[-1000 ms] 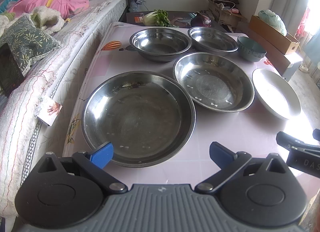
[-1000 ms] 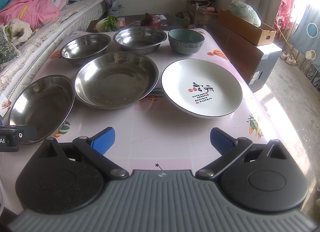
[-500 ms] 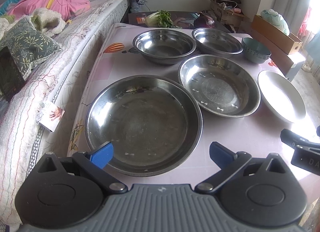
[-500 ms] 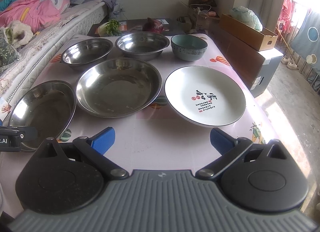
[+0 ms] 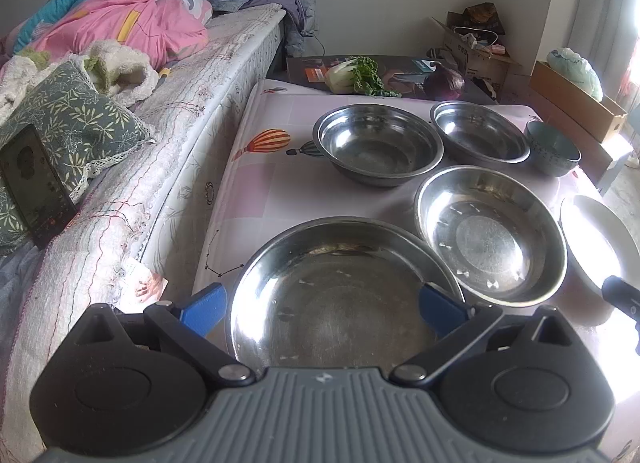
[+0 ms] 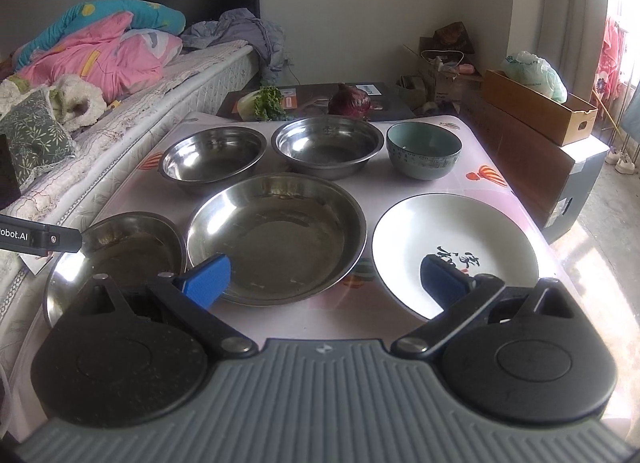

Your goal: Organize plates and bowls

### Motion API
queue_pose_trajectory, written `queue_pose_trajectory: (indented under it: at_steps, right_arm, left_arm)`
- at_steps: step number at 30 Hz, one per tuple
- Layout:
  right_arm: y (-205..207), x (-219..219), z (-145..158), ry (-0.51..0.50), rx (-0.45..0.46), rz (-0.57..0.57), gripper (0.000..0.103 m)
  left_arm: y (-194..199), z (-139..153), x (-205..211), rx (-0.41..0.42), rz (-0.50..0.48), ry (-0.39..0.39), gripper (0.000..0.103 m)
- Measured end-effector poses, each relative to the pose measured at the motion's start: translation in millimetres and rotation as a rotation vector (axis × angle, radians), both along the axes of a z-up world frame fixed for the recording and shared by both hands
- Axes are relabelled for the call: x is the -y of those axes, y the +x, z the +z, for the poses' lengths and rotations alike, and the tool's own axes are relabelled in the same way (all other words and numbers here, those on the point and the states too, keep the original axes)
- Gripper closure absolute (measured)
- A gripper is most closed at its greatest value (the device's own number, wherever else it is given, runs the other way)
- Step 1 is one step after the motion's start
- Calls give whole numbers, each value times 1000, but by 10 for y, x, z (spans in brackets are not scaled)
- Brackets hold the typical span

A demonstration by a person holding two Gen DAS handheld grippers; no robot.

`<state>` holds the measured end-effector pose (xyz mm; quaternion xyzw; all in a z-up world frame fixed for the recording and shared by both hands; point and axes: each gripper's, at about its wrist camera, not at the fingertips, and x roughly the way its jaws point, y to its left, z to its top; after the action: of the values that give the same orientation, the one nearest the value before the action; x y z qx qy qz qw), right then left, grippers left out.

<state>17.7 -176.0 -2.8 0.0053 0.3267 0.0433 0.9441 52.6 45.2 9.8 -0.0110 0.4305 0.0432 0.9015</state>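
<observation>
Bedroom setting: pink patterned tablecloth table (image 6: 472,151) stood right beside a quilted white mattress bed (image 5: 192,111).

Your left gripper (image 5: 324,305) had its blue-tipped fingers (image 5: 206,305) spread wide, gripping nothing. They straddled the near part of the large shallow stainless steel pan (image 5: 344,295); contact with its rim could not be told.

Your right gripper (image 6: 324,281) was likewise wide apart and empty. Its left blue fingertip (image 6: 208,277) overlapped the near rim of the medium stainless steel pan (image 6: 276,235) in view, its right one sat in front of the white ceramic plate with black calligraphy (image 6: 452,239). Whether either touched, unclear.

Outward, the three sat in a near row: large pan nearest the bed, medium pan (image 5: 490,233) just beside it in the middle, white plate (image 5: 596,239) on the far side from the bed. From the right wrist view, the large pan (image 6: 116,255) was partly behind your left gripper's black arm.

Back row: deep stainless steel bowl on the bed side (image 5: 378,143), second stainless steel bowl (image 5: 480,131) just beside it, then a teal ceramic bowl (image 5: 554,149) near the table edge. Same three from the right wrist: (image 6: 212,157), (image 6: 326,145), (image 6: 424,149).

Beyond the table, a leafy green cabbage (image 5: 352,75) and a purple cabbage head (image 5: 444,81) lay on a dark low surface. An open cardboard box (image 6: 540,111) stood on the side away from the bed.
</observation>
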Motion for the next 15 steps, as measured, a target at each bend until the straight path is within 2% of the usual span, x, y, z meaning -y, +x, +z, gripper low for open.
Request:
queue_pose_trajectory:
  at_steps: [6,15]
  right_arm:
    - [288,-4,16,84,-5,45,1]
    - [852,-198,40,89,-6,115,1]
  left_arm:
    - [153,-35,-212,-4,25,-9,0]
    - [477,13,-497,31,34,-29,0]
